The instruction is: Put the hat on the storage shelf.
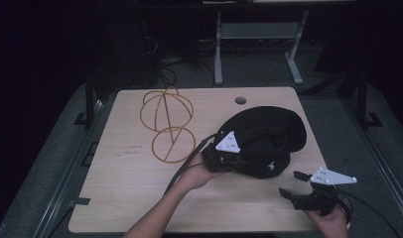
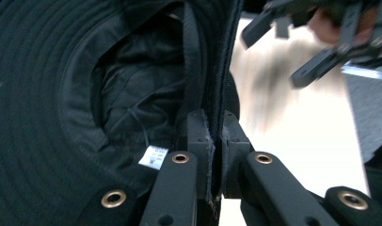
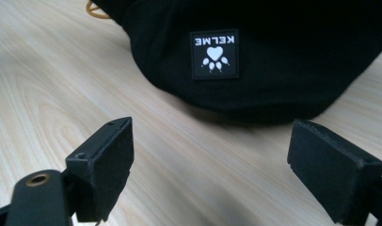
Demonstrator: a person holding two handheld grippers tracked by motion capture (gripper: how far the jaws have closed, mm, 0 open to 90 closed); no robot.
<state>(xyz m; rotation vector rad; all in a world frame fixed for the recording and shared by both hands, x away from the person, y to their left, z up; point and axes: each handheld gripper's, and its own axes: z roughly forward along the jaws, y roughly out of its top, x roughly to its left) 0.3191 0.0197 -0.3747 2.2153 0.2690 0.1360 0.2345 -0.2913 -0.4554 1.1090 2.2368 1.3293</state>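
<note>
A black bucket hat [image 1: 269,134] lies upside down on the right half of the wooden table [image 1: 130,188]. My left gripper [image 1: 237,159] is shut on its near brim. In the left gripper view the brim [image 2: 217,70] stands pinched edge-on between the pads of that gripper [image 2: 216,136], with the hat's lining and a white tag [image 2: 153,157] to the left. My right gripper [image 1: 293,184] hangs open near the table's front right corner, a short way from the hat. In the right gripper view its fingers [image 3: 212,160] stand wide apart, empty, facing the hat's paw-print label [image 3: 214,54].
A yellow wire hat stand [image 1: 167,124] lies on its side at the table's back left. A round cable hole [image 1: 240,100] sits near the far edge. Beyond the table are a dark floor, cables and a grey desk frame [image 1: 259,34].
</note>
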